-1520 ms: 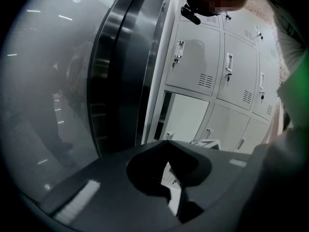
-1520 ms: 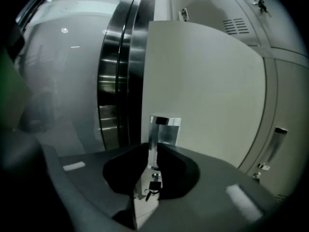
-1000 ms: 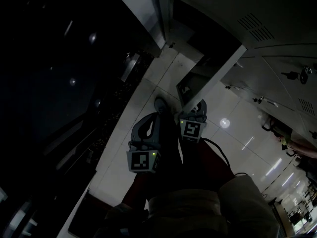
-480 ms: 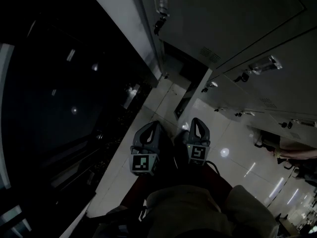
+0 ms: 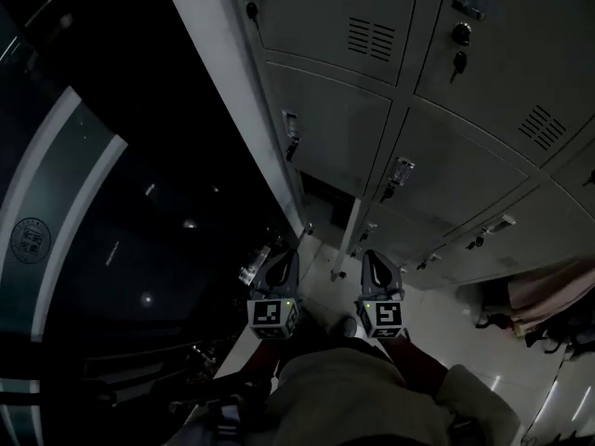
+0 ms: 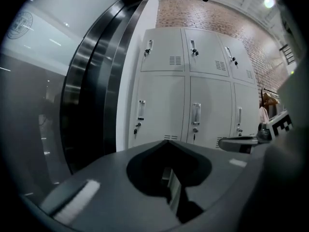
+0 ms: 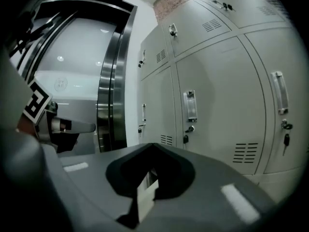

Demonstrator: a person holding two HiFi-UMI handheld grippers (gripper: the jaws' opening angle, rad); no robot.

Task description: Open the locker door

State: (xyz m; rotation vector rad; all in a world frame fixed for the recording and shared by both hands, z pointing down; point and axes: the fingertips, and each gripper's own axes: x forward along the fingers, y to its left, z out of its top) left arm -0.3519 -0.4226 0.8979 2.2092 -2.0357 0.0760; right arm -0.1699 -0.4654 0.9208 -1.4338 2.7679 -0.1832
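A bank of grey lockers fills the upper right of the head view, each door with a handle and a keyed lock. One bottom locker stands open, its door seen edge on beside a dark opening. My left gripper and right gripper hang side by side below it, apart from the lockers, both shut and empty. In the left gripper view the shut tips point at a middle-row door. In the right gripper view the tips point towards a door with a handle.
A dark glass wall with a curved metal frame runs along the left of the lockers. Pale floor tiles lie under the grippers. Pink cloth and dark bags sit at the far right by the lockers.
The head view has swung up from the floor to the locker fronts. Both grippers stay shut and side by side, now lower in the picture.
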